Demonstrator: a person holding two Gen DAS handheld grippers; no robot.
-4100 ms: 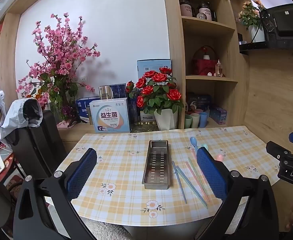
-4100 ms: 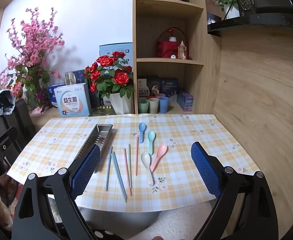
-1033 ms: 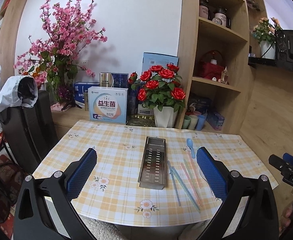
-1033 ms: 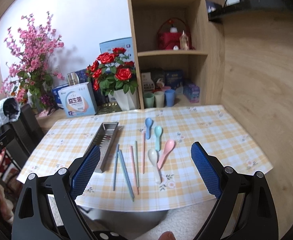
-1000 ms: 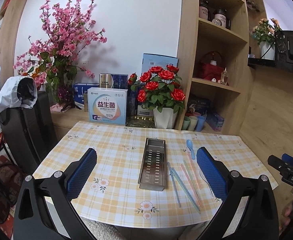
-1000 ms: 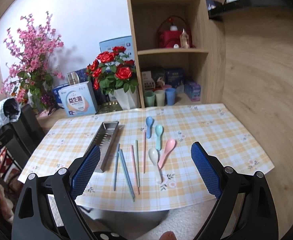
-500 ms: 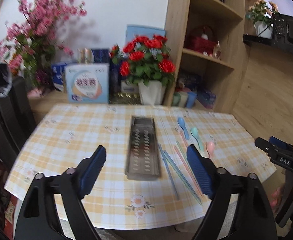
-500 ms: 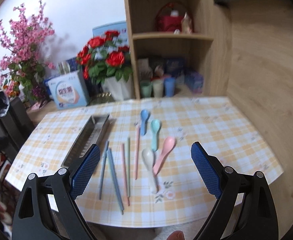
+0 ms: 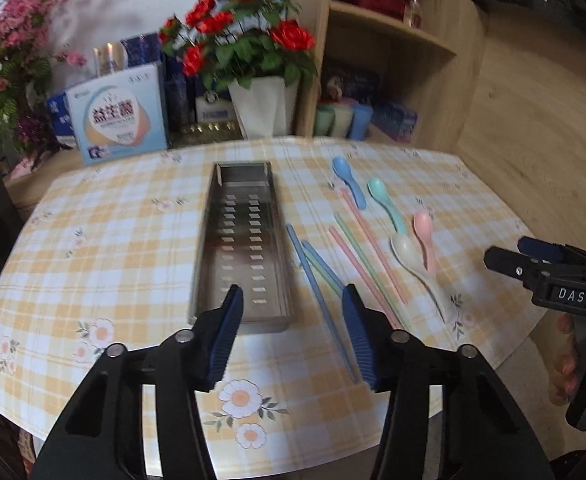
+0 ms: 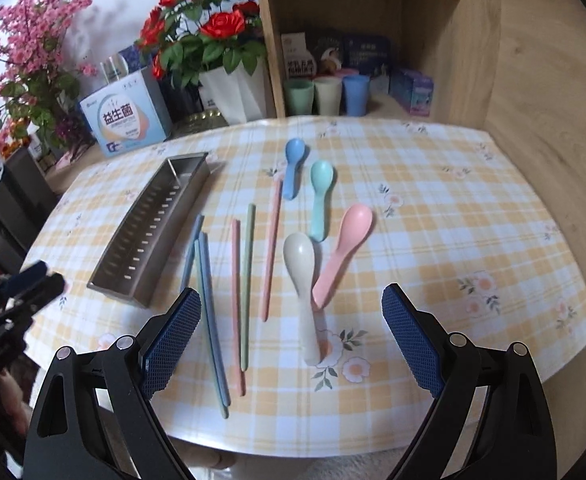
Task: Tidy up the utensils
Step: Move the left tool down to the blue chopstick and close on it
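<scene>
Checked desk (image 9: pixel 93 240): metal tray (image 9: pixel 241 248) sits bare, chopsticks (image 10: pixel 213 312) and spoons (image 10: pixel 305 280) beside it; left tongs (image 9: pixel 291 336) closing on nothing, right tongs (image 10: pixel 289 332) wide.

Far beyond your tongs, past the table's back edge, you see red roses in a white pot (image 10: pixel 237 88). Left of them stands a light-blue box (image 10: pixel 127 120), with pink blossom branches (image 10: pixel 25 56) further left. Ahead and to the right, three cups (image 10: pixel 327 94) sit in the wooden shelf (image 10: pixel 373 8).
</scene>
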